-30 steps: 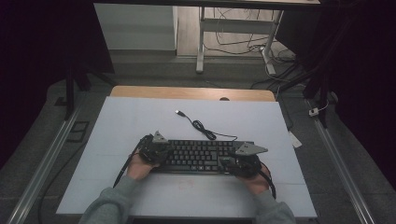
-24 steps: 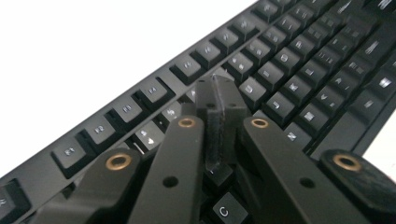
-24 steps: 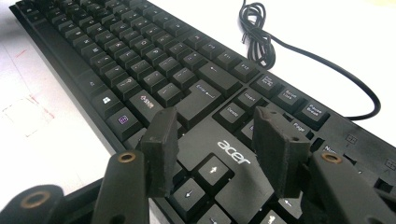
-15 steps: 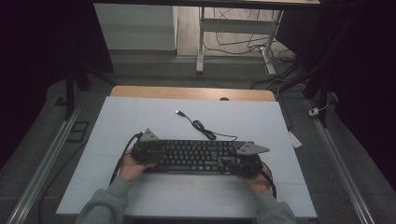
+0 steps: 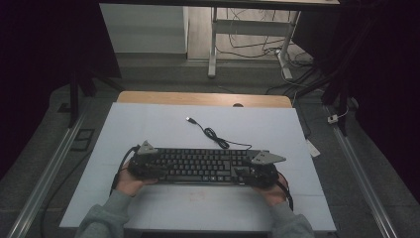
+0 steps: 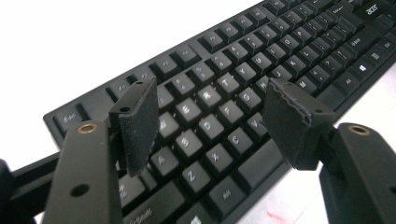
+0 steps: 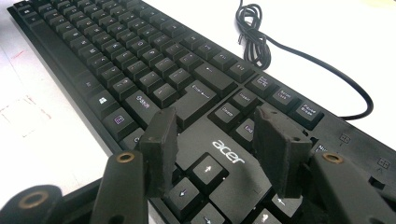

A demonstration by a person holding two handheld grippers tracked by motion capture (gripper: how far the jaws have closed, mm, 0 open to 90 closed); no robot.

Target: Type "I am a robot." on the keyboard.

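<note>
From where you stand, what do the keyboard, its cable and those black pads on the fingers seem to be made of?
Keyboard: likely matte black plastic, with moulded keys and printed white letters. Cable: probably rubber or vinyl sheathing, smooth and slightly glossy, coiling loosely. Pads on the fingers: look like dark foam or soft rubber, dull, with rough, worn edges. The table seems to have a pale smooth sheet over wood, which shows at its far edge.

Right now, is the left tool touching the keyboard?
Apart. In the left gripper view the left tool has its jaws spread wide, hovering above the keyboard with keys visible between the pads; nothing is pinched.
</note>
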